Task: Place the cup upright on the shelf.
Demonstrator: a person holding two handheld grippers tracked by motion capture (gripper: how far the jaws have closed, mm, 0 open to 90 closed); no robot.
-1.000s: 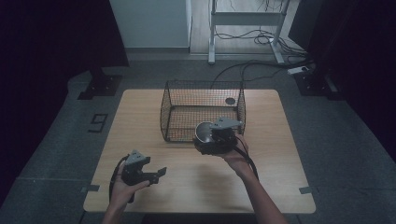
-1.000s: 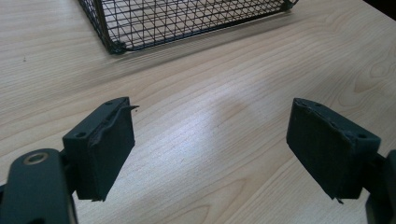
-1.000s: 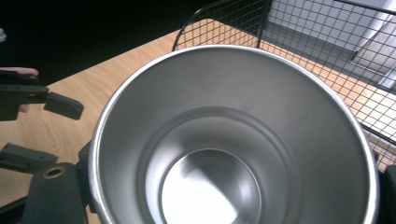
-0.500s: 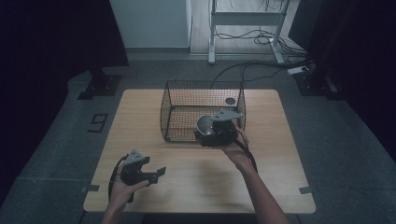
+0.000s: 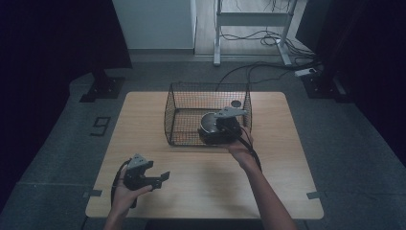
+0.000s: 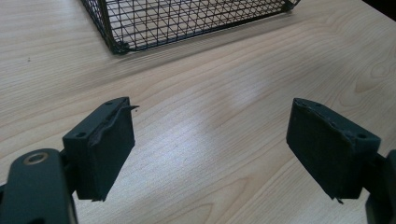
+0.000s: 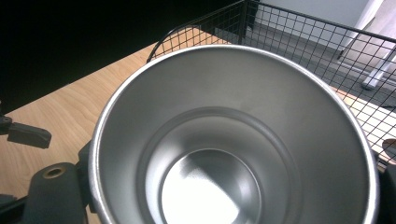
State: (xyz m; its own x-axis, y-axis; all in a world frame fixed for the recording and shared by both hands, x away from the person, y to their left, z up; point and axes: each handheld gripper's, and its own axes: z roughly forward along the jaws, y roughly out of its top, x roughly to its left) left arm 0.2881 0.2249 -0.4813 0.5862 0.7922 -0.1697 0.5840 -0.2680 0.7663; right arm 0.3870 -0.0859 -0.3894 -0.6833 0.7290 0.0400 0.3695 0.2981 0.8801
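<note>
Wooden bench [image 5: 191, 191], carrying one black wire basket [image 5: 184, 103] near its far edge. Steel cup [image 7: 233, 140], open mouth facing the right gripper view, held at the basket's near right corner above the rim; right gripper [image 5: 221, 129] with fingers closed on the cup's wall. Left gripper [image 5: 160, 178] over the bench's near left part, well apart from the basket, fingers [image 6: 100, 149] spread wide and holding nothing.
</note>
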